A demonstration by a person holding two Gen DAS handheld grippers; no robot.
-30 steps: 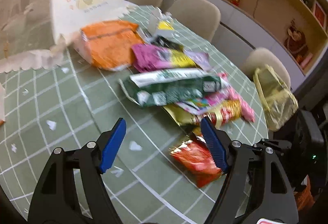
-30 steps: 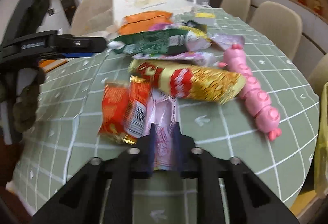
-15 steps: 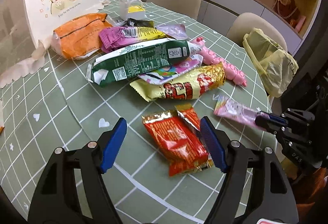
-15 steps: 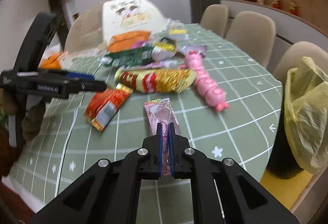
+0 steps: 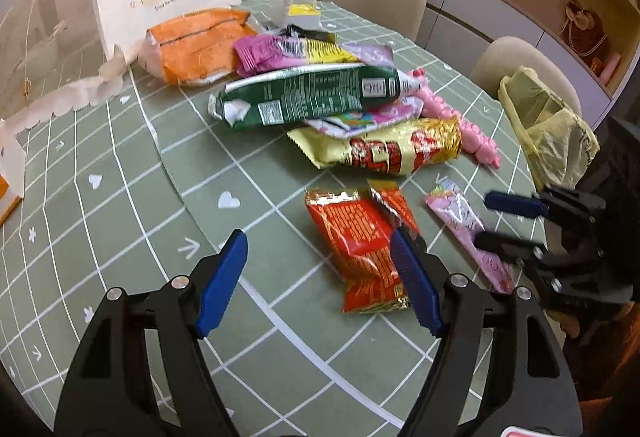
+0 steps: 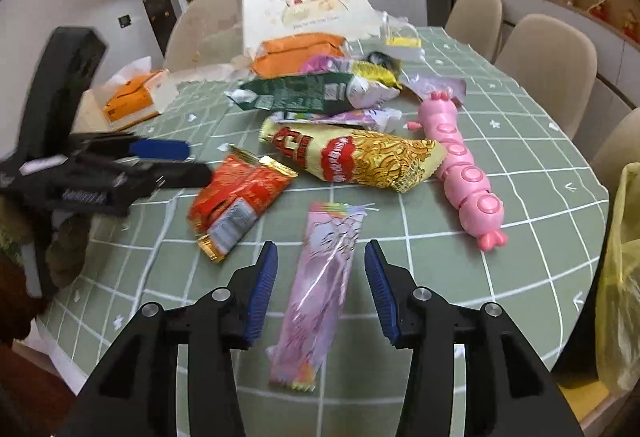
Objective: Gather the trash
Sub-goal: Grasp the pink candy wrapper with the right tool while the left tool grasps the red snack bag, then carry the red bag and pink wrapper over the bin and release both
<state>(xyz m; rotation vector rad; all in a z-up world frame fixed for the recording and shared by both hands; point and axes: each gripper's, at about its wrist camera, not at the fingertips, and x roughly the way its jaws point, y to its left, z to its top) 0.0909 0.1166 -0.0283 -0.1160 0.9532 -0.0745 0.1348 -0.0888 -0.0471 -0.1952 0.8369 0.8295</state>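
Released by the opening right gripper (image 6: pixel 321 287), the pink wrapper (image 6: pixel 320 289) is left lying between its jaws; the left gripper (image 5: pixel 316 279) is held spread over the red packet (image 5: pixel 360 249). Nothing is bagged yet: the bag (image 5: pixel 548 129) is seen beside the table (image 5: pixel 120 221), wrappers uncollected.

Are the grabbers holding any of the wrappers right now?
No. The right gripper is opening; the pink wrapper lies loose between its fingers. The left gripper is open over the red wrapper.
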